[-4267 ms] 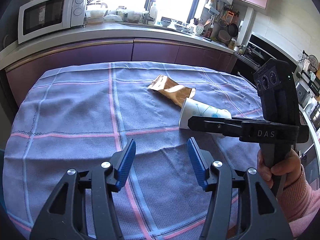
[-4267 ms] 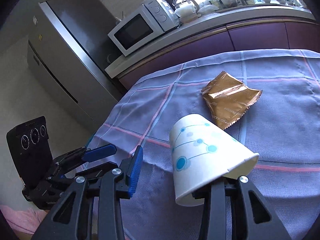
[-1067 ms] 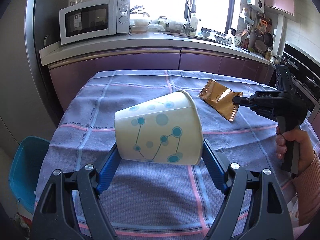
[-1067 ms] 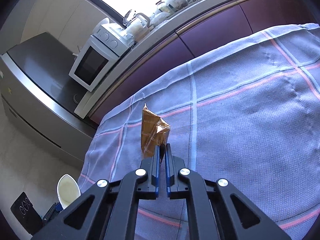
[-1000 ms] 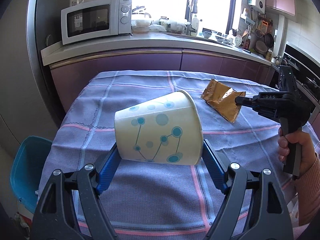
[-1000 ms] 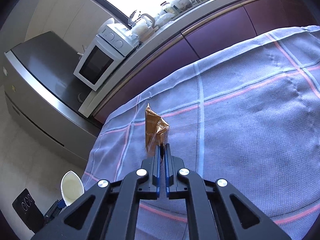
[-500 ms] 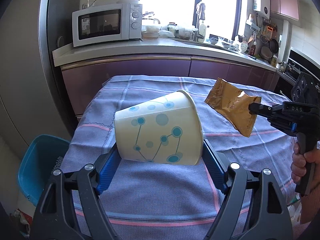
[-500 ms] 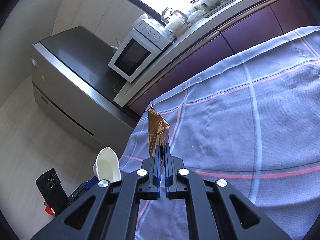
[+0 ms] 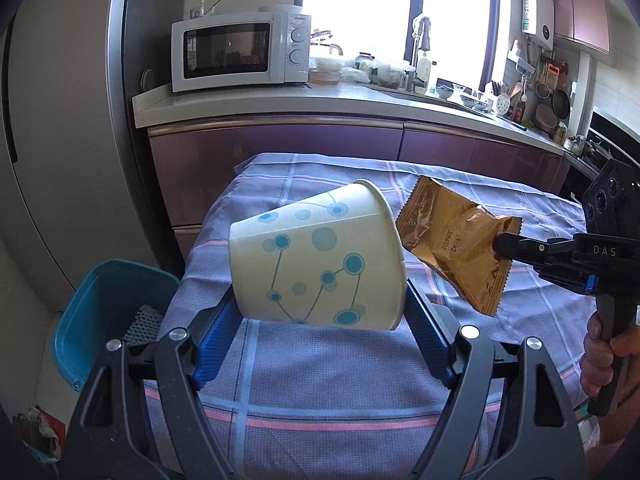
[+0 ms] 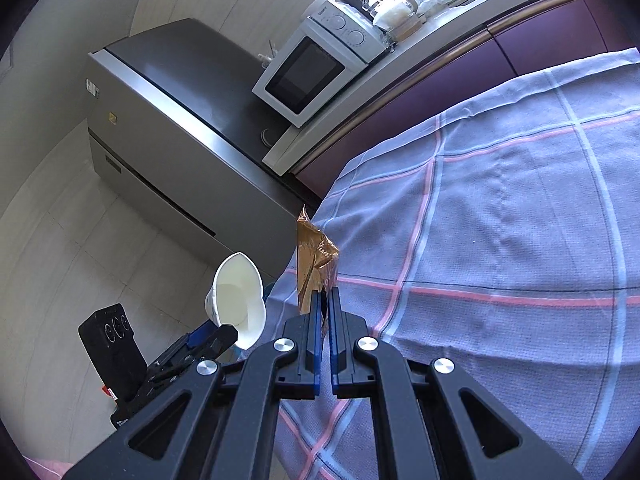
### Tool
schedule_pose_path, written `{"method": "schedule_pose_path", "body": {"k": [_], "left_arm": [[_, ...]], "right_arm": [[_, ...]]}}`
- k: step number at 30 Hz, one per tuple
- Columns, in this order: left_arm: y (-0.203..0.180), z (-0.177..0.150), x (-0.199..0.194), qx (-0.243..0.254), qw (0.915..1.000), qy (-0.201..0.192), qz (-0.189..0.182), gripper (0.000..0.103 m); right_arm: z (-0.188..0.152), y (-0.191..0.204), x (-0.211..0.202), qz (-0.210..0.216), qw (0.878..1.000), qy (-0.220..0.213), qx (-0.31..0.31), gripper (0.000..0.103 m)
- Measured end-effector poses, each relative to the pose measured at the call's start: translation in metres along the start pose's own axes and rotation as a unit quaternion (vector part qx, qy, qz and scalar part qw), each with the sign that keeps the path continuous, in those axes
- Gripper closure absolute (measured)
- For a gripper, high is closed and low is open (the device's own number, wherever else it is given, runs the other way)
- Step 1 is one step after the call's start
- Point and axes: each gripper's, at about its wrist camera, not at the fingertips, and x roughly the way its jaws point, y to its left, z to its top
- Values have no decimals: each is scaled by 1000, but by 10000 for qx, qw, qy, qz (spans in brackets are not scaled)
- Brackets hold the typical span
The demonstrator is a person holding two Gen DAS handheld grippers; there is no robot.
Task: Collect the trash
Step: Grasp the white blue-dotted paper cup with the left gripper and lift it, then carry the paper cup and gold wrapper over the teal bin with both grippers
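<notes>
The left gripper [image 9: 320, 328] is clamping one white paper cup with blue dots [image 9: 316, 264] between its blue fingers [image 9: 216, 332], tilted above the table draped in a woven purple checked cloth [image 9: 320, 392]. The right gripper [image 10: 325, 304] is pinching one crinkled gold foil wrapper [image 10: 314, 264] with fingers pressed together, clear of the cloth. Only the left view is showing the one blue plastic bin [image 9: 104, 312] on the floor beside the table; only the right view is showing the cup's plain white interior.
</notes>
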Motion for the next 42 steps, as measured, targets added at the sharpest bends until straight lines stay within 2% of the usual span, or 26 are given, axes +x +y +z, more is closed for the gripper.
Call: {"method": "schedule_pose_path", "body": {"k": [17,42], "left_arm": [[44,-12,-21,-230,9993,-39,297,25],[92,-20,-34,-543,9960,-54,704,25]], "right_arm": [[-5,30,40,272,9986,411,-217,100],[-5,50,84,533,9946,795,-393,100]]}}
